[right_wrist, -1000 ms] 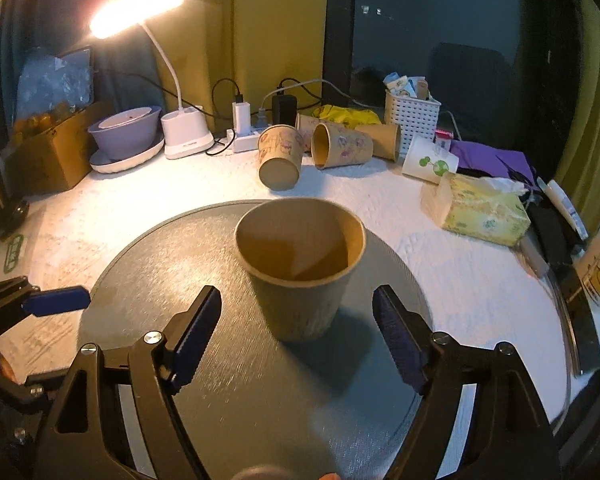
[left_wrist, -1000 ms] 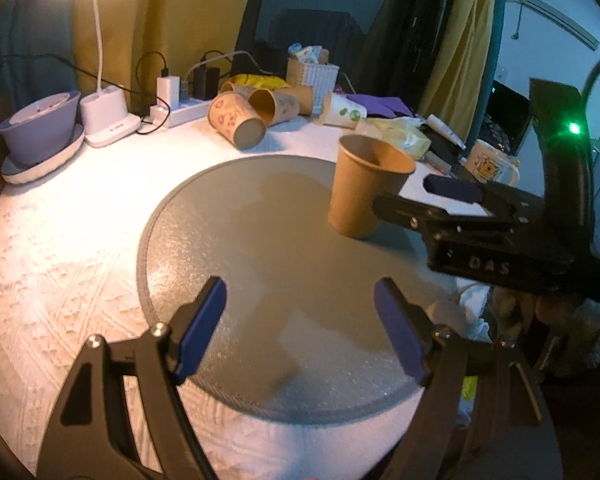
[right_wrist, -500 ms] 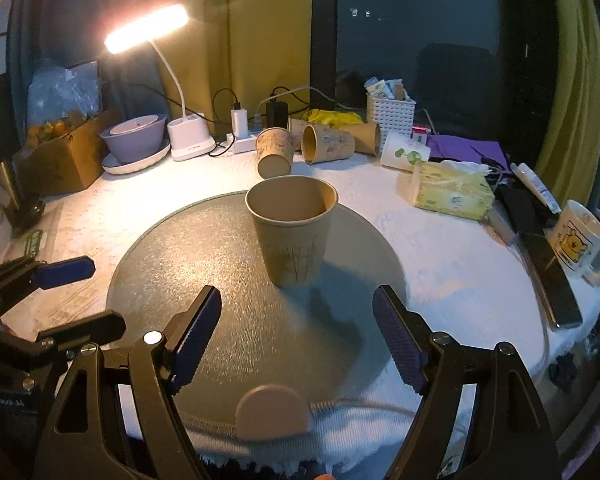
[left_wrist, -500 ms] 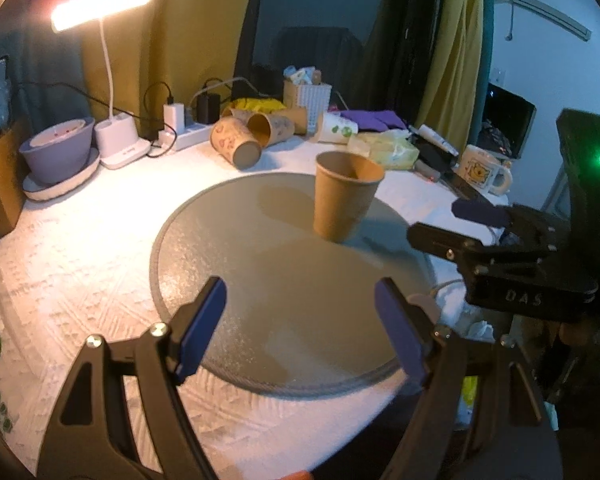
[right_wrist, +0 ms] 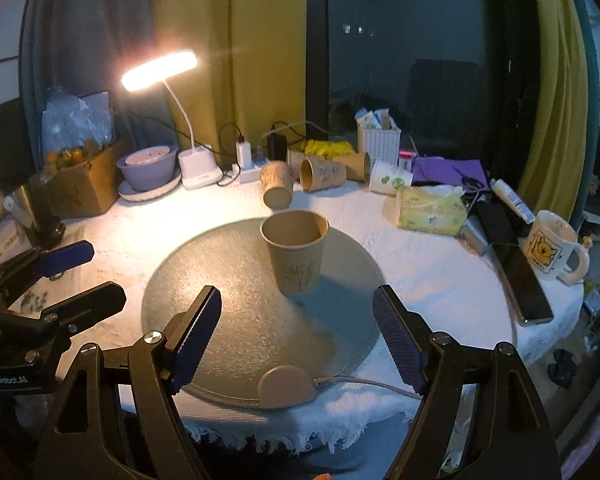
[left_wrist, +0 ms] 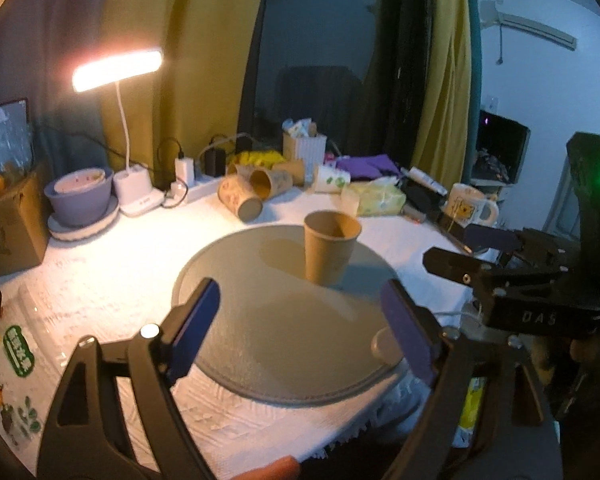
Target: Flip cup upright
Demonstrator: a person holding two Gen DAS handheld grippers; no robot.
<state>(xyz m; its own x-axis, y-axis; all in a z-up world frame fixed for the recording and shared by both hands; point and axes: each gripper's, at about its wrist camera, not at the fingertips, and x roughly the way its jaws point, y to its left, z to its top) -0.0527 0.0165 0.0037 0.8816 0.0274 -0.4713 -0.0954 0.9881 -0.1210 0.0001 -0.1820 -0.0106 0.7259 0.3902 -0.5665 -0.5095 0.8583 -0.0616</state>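
Spreading wide at the near edge, the right gripper (right_wrist: 296,332) shows ribbed blue pads (right_wrist: 396,340) gripping nothing; the left gripper (left_wrist: 304,328) gapes likewise, smooth-padded. Beyond them the brown paper cup (right_wrist: 295,254), tapered and mouth up, stands on a round, grainy grey mat (right_wrist: 228,320) over nubbly white cloth (right_wrist: 440,276). Farther back, printed paper cups (right_wrist: 320,172) lie toppled beside a lit desk lamp (right_wrist: 160,70).

Right gripper (right_wrist: 296,334) drawn back from upright cup (right_wrist: 295,255), left gripper (left_wrist: 300,328) also farther away
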